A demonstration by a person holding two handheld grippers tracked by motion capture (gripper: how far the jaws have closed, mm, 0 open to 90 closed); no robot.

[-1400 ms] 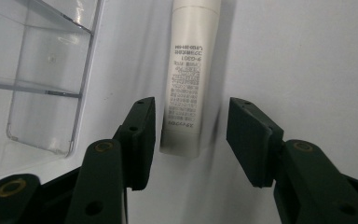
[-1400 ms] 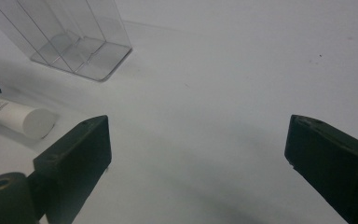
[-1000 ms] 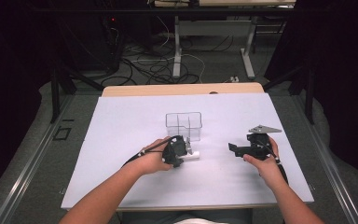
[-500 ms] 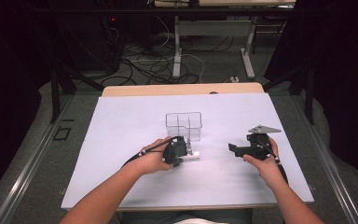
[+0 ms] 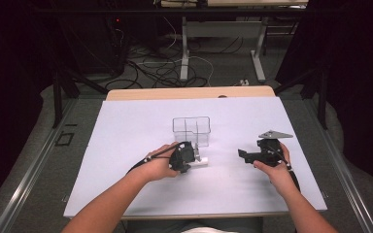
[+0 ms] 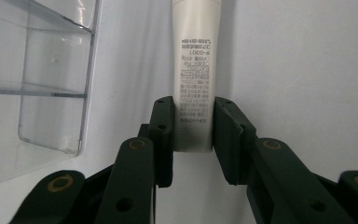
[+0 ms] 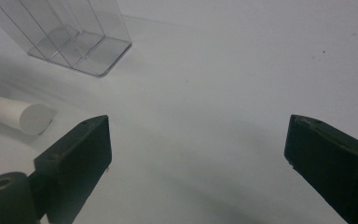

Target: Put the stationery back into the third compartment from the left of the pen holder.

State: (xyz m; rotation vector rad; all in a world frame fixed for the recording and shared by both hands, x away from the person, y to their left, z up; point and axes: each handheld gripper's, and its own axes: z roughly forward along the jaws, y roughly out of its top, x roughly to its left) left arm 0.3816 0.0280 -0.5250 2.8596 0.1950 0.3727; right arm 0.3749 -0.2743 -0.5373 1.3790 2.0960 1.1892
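Item: white tube, lying on tabletop beside clear organiser. Left tongs just closed on its crimped end; right tongs apart, idle. Advice: lift level, keep grip firm.

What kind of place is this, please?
Probably a lab or workshop set up for recording: a table under a white cover, loose cables on the floor behind it, dark surroundings, and a bench frame at the back.

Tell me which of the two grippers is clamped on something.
The left gripper: its jaws press both sides of the white tube lying on the table beside the clear organiser. The right gripper has jaws wide apart, nothing between them.
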